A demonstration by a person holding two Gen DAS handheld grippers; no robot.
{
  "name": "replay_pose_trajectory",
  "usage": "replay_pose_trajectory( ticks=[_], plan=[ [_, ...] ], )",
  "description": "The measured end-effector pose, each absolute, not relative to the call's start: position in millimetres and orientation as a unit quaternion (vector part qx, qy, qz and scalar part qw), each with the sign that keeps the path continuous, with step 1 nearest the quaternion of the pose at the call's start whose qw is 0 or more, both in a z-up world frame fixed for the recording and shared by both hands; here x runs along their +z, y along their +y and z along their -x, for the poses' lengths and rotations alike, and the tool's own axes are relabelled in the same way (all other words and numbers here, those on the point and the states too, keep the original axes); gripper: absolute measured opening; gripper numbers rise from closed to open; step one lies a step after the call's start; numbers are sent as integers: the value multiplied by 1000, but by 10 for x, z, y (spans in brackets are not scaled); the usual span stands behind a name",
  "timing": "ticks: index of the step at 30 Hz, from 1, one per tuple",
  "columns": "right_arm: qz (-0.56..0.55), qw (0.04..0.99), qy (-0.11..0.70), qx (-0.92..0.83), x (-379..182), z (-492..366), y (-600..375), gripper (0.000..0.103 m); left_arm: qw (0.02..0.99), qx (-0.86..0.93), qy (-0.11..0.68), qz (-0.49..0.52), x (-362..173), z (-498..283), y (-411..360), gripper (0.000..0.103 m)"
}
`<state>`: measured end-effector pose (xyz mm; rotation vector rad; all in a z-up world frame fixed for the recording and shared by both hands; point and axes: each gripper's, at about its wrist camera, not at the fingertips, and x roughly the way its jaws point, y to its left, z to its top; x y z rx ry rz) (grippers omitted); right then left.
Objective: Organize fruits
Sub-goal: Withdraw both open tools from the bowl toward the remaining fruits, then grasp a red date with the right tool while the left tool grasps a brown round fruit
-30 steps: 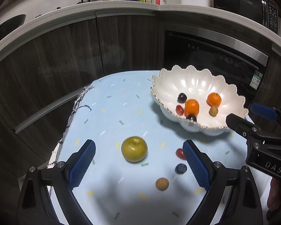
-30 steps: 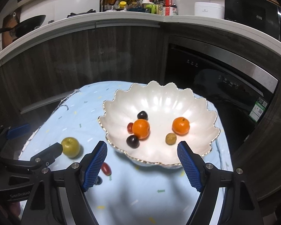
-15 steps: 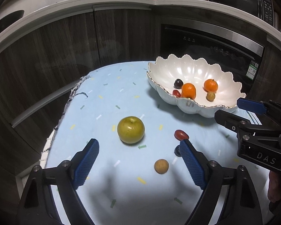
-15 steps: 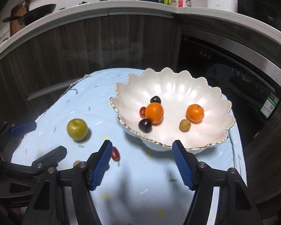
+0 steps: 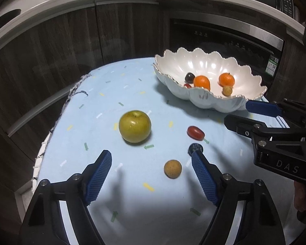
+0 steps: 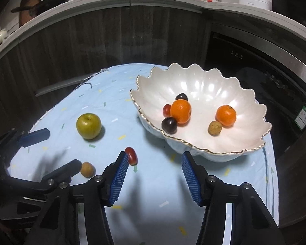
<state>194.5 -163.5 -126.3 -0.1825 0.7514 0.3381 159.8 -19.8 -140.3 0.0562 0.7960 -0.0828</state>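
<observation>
Green skin marks the apple, leftmost on the cloth and apart from the rest. My left gripper hangs low over the table, jaws closing with nothing pressed between them; the small tan fruit lies on the cloth just inside the right pad, so I judge it my target. Beside it sit a dark grape and a red grape tomato. My right gripper is closing too, empty, the tomato just off its left pad. Further right, the scalloped white bowl already holds two tangerines and small fruits. Pale blue confetti-print cloth covers the table; dark wood cabinets and a built-in oven stand behind.
</observation>
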Motion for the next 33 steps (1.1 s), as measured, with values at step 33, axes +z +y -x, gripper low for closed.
replay_pose_trajectory(
  ticks=[33],
  plan=[
    [109, 874, 390, 270, -1643, -2323, -1347, 35, 906, -39, 421, 3, -1744, -1705, -317, 40]
  ],
)
